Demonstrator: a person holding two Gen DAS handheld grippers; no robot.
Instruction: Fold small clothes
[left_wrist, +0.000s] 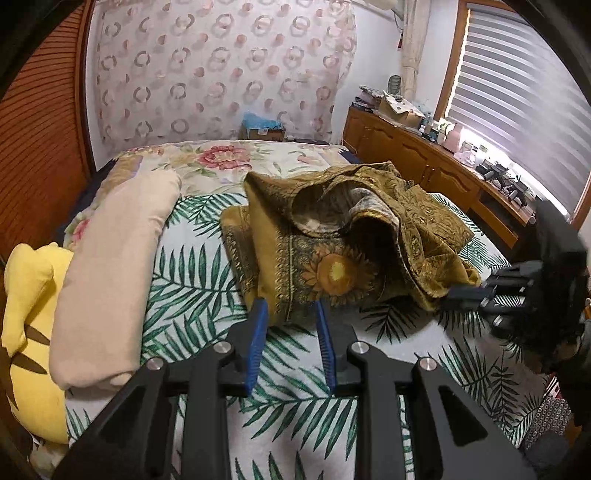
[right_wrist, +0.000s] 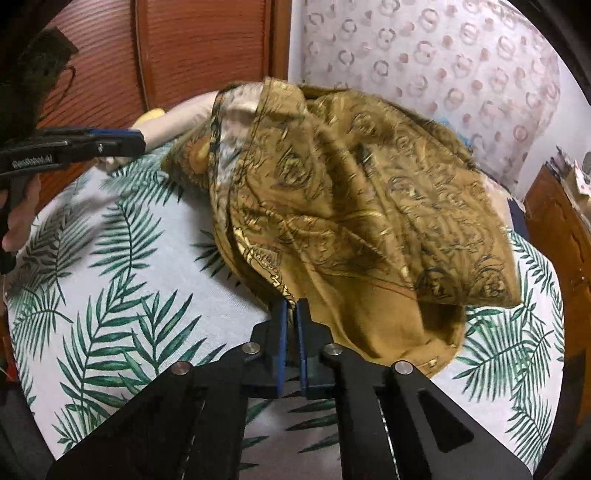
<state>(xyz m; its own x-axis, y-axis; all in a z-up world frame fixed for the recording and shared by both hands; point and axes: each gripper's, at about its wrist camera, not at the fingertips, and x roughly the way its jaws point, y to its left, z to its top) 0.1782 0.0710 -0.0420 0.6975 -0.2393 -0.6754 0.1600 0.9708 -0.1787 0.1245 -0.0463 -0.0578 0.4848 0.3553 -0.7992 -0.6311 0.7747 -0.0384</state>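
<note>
On the bed, right gripper (right_wrist: 291, 306): you've pinched the garment (right_wrist: 351, 192) hem, ready to lift.
Left gripper (left_wrist: 290, 310): narrow gap straddling its near edge, nothing clamped.

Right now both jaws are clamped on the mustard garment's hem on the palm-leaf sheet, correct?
Not both. Only the right gripper has its jaws shut on the mustard garment, as the right wrist view shows. In the left wrist view, the left gripper has its jaws open, apart on either side of the hem. The garment does lie on the palm-leaf sheet.
</note>
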